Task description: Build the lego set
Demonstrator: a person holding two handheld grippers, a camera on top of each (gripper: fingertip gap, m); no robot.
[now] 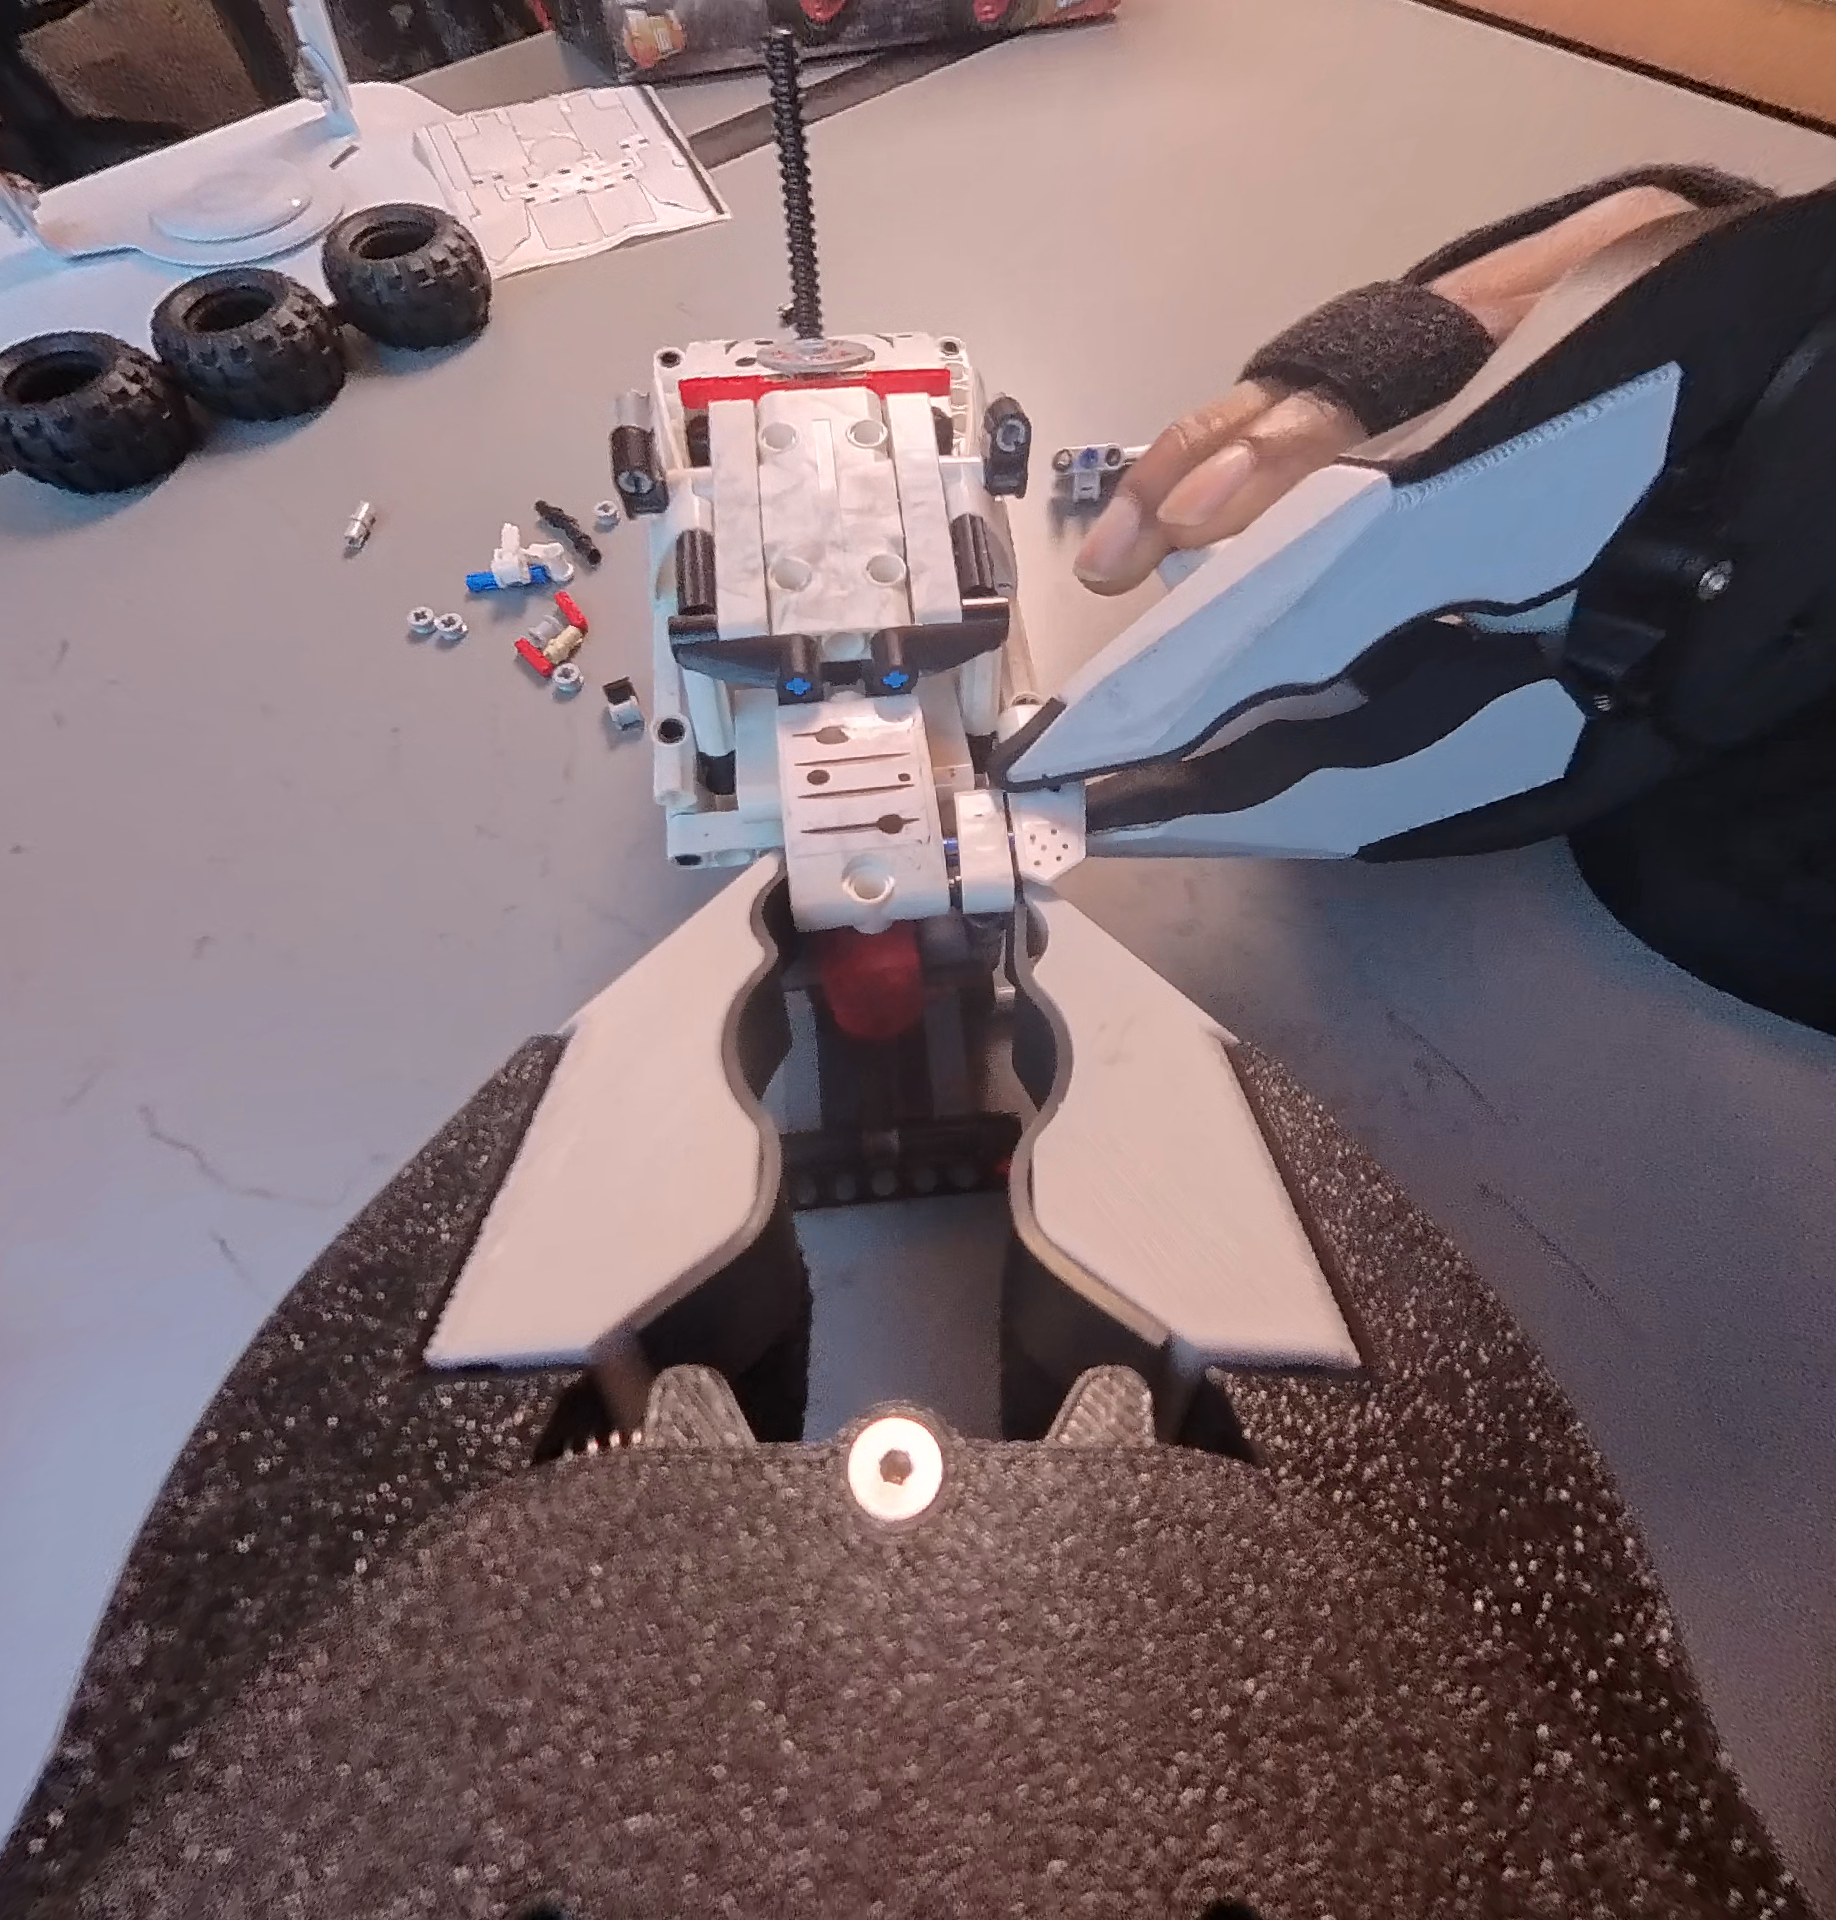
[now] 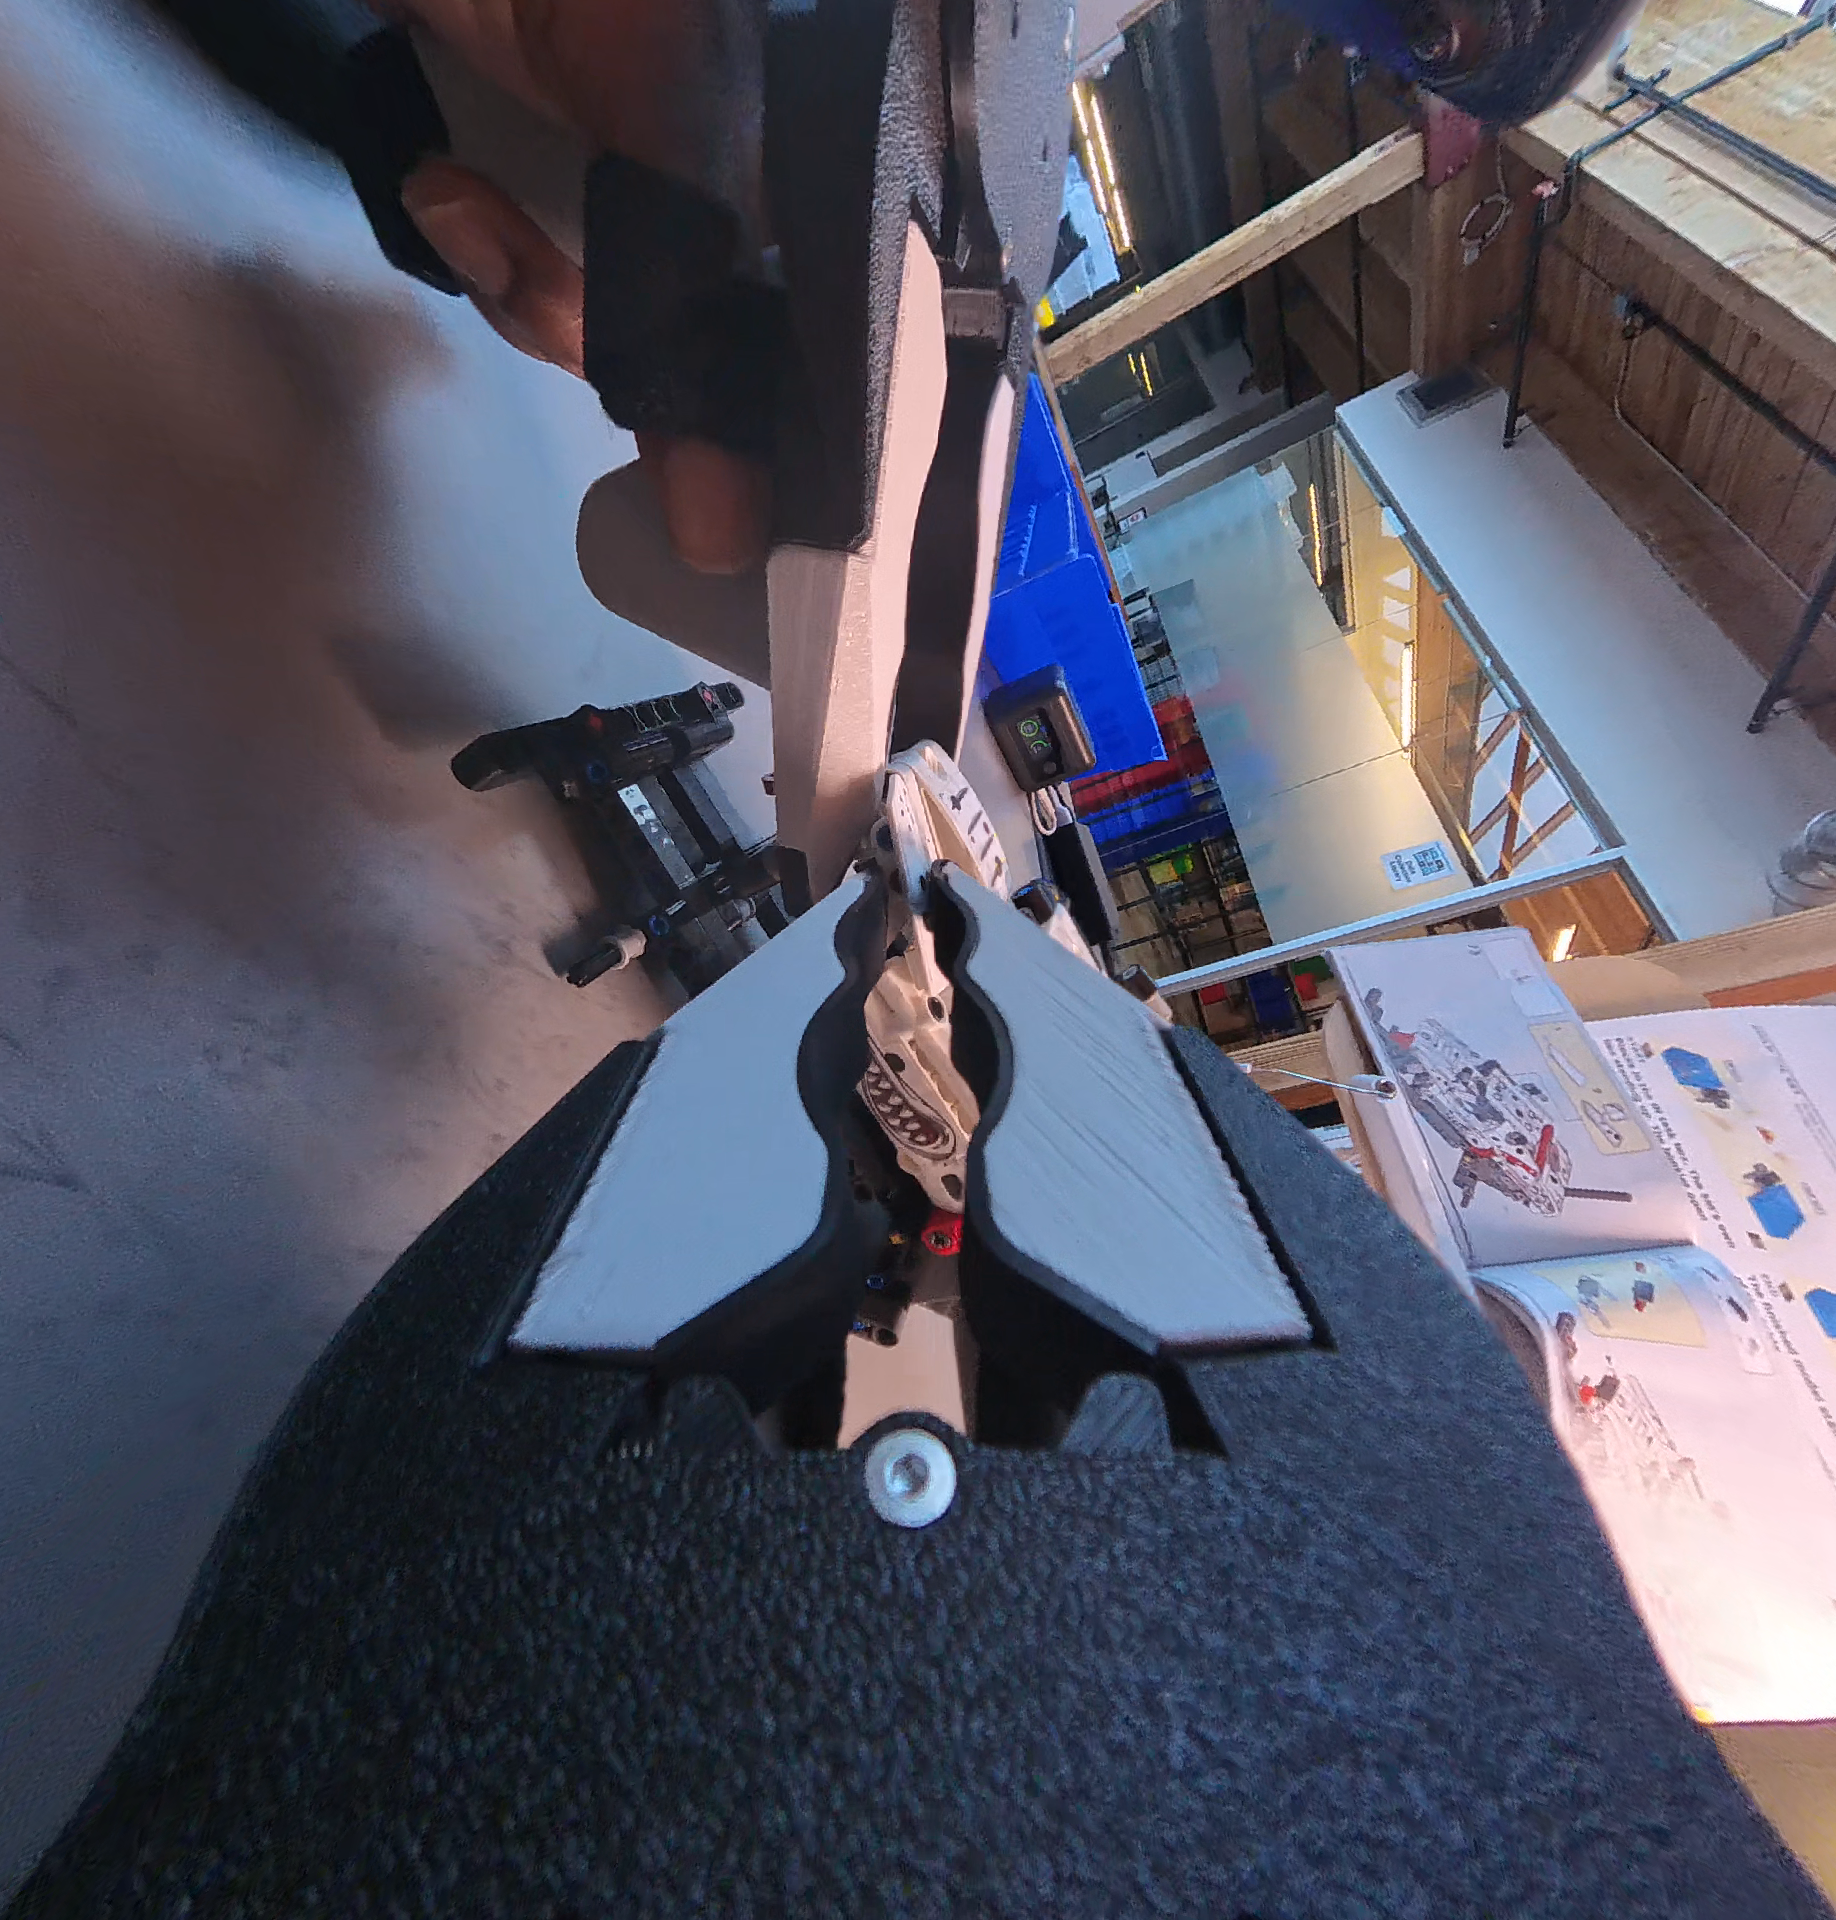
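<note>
Fingers of the left gripper (image 1: 898,883) clamp the near end of the lego vehicle (image 1: 826,582) on the table (image 1: 270,935), its long axis running near to far; the right gripper (image 1: 1039,800) pinches a small white panel (image 1: 1044,847) at its right side. In the right wrist view, the right gripper (image 2: 909,883) grips that panel edge; pressing off-axis could pop pieces loose.

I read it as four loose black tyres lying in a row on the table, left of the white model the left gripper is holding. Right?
Not quite: there are three loose black tyres, not four. The left wrist view shows them in a row on the table, left of the white model that the left gripper holds by its near end.
</note>
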